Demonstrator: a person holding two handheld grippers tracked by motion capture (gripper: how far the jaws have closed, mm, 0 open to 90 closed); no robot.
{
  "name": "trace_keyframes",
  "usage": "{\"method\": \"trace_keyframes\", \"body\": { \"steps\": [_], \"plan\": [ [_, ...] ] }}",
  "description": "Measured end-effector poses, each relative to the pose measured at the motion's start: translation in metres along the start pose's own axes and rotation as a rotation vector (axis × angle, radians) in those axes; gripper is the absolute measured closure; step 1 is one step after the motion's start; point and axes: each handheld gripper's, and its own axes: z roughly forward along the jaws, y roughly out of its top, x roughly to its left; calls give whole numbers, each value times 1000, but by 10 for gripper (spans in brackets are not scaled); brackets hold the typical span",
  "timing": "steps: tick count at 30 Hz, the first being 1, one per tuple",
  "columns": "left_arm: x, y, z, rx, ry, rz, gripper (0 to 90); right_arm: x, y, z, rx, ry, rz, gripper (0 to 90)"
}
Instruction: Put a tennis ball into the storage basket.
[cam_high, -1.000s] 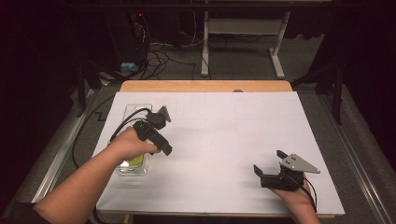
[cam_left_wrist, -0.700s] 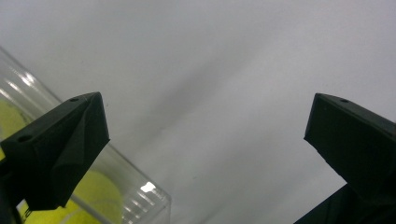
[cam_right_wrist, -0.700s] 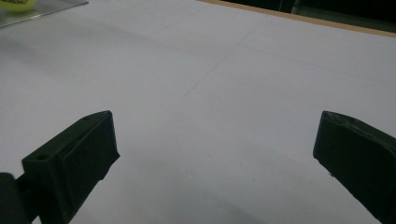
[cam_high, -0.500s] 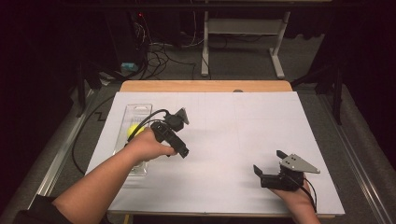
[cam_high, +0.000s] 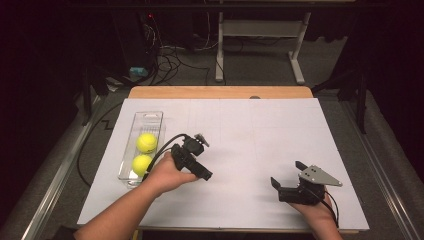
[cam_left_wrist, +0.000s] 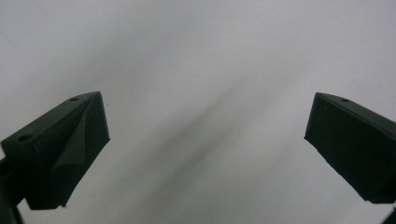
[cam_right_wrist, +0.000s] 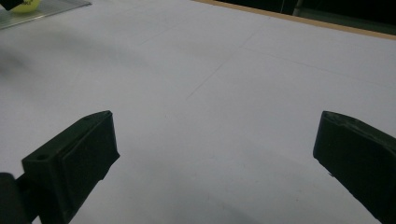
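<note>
Across the white-covered table (cam_high: 260, 150), seen from the high view, the largest thing was the clear tray (cam_high: 150, 118) lying lengthwise toward nine o'clock, and it held two tennis balls (cam_high: 146, 142), one beyond the other, touching or nearly so. Judged from that, the loading looked finished or close to it: no further ball lay on the sheet, and what remained seemed only to draw the hands clear. The left gripper (cam_high: 199, 155) hovered just beside the tray, at about three o'clock from the balls, apart from them and pointing away; its own view showed its jaws spread wide over bare sheet, grasping nothing. The right gripper (cam_high: 289, 181) sat well apart toward five o'clock, jaws likewise wide and empty, with the tray (cam_right_wrist: 42, 8) far off at its eleven o'clock.
</note>
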Motion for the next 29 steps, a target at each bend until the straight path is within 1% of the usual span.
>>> {"method": "trace_keyframes", "body": {
  "steps": [2, 3, 4, 7, 9, 11, 12, 14, 16, 17, 18, 19, 20, 21, 22, 23, 24, 26, 27, 28, 29],
  "plan": [
    [-3, -8, 4, -85, -27, -32, 5, 0, 0, 0, 1, 1, 0, 0],
    [-3, -8, 4, -85, -27, -32, 5, 0, 0, 0, 1, 1, 0, 0],
    [-5, -16, 9, -173, -40, -49, 6, 0, 0, 0, -1, 2, 0, 0],
    [-5, -28, 18, -302, -53, -73, 7, 0, 1, -1, -5, 2, 1, 0],
    [-5, -36, 24, -373, -41, -73, 4, 1, 1, -2, -8, 4, 6, 0],
    [-3, -45, 29, -457, -24, -66, 2, 2, 1, -3, -13, 8, 8, 0],
    [-2, -48, 31, -491, -17, -66, 2, 2, 2, -3, -14, 10, 9, 0],
    [1, -55, 34, -549, -19, -69, 2, 3, 2, -3, -17, 15, 9, 0],
    [2, -59, 32, -583, -15, -56, 2, 4, 2, -4, -19, 16, 13, 0],
    [2, -59, 32, -583, -15, -56, 2, 4, 2, -4, -19, 16, 13, 0],
    [4, -62, 26, -616, -17, -39, 2, 5, 2, -5, -25, 19, 14, 0],
    [4, -62, 26, -616, -17, -39, 2, 5, 3, -6, -28, 17, 17, 0],
    [6, -68, 21, -663, -34, -43, 2, 4, 3, -8, -32, 16, 25, 0],
    [6, -68, 21, -663, -34, -43, 2, 4, 3, -8, -32, 16, 25, 0],
    [9, -73, 18, -686, -54, -46, 2, 3, 3, -13, -45, 13, 30, 0],
    [9, -73, 18, -686, -54, -46, 2, 3, 2, -16, -50, 9, 33, 0],
    [11, -77, 15, -706, -63, -46, 2, 2, 2, -20, -53, 4, 43, 0],
    [14, -79, 13, -723, -96, -63, 2, -1, 1, -25, -62, -5, 60, 0],
    [15, -80, 12, -734, -97, -70, 2, -3, 0, -27, -66, -9, 68, 0],
    [15, -81, 11, -736, -91, -66, 2, -4, 0, -29, -67, -14, 80, 0],
    [15, -81, 11, -736, -91, -66, 2, -6, 0, -30, -69, -24, 79, 0]
  ]
}}
